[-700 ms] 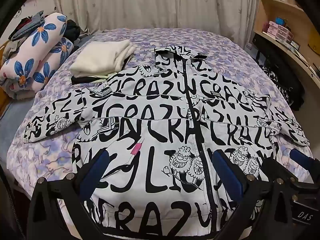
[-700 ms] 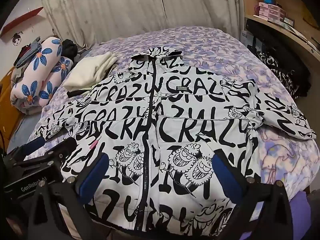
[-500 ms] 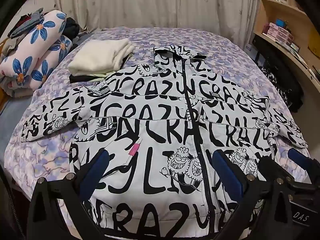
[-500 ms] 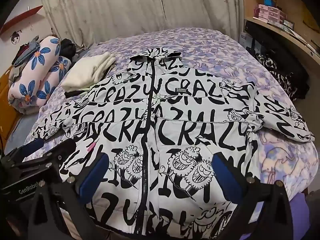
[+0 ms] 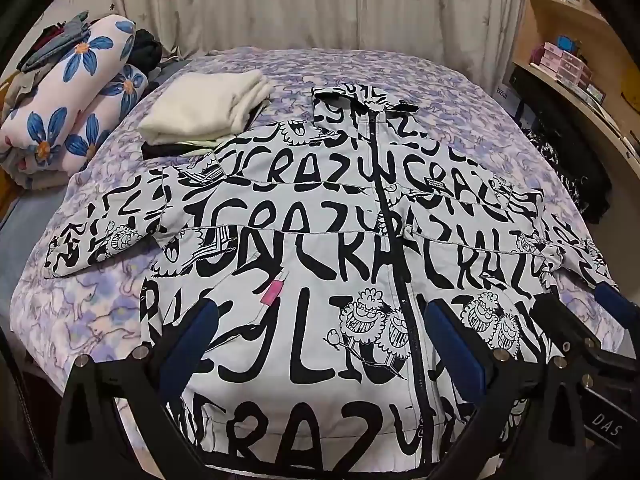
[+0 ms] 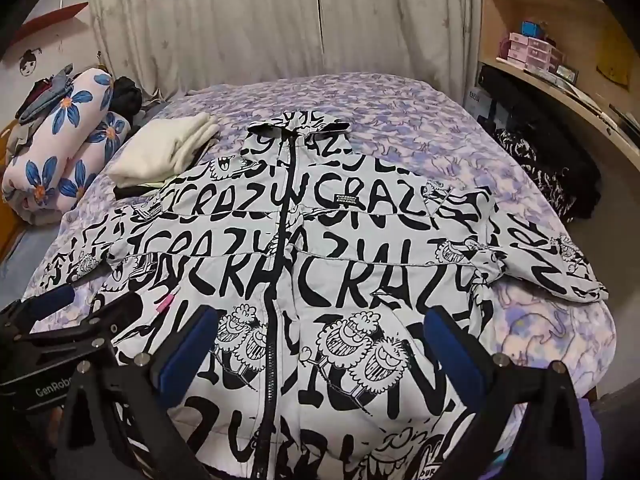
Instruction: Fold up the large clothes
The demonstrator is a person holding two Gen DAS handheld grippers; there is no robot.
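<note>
**A:** Checking both tongs first. Our left gripper (image 5: 320, 344) has its jaws spread as wide as they go, blue pads (image 5: 188, 344) well apart, nothing between them. It hangs over the jacket's lower front, tilted down.

**B:** Same on our right gripper (image 6: 320, 344): jaws fully spread, nothing held. From the right wrist view we see the left one off at the lower left, just beside ours.

**A:** Where's the jacket (image 5: 320, 240)?

**B:** It's flat on the bed (image 5: 400, 72), front up, zipped. White with black lettering and cartoon faces. The hem is nearest us, the collar points away toward the curtain. The black zipper (image 6: 280, 240) runs up the middle.

**A:** We see a pink tag (image 5: 272, 292) on the front, left of the zipper. Sleeves?

**B:** Both lie out to the sides. The left sleeve (image 5: 100, 232) reaches the bed's left edge, the right sleeve (image 6: 552, 256) droops toward the right edge.

**A:** Further back?

**B:** We see a folded cream cloth (image 5: 208, 108) stacked on something dark, just beside the jacket's left shoulder. We can't tell whether they touch.

**A:** Rolled flower-print bedding (image 5: 68, 96) sits left of the bed, with dark clothes piled on it.

**B:** A pale curtain (image 6: 280, 20) covers the far wall. Wooden shelves (image 6: 560, 72) stand on the right with pink boxes (image 6: 528, 52) on them, and a dark patterned heap (image 6: 552, 168) lies below beside the bed.
</note>
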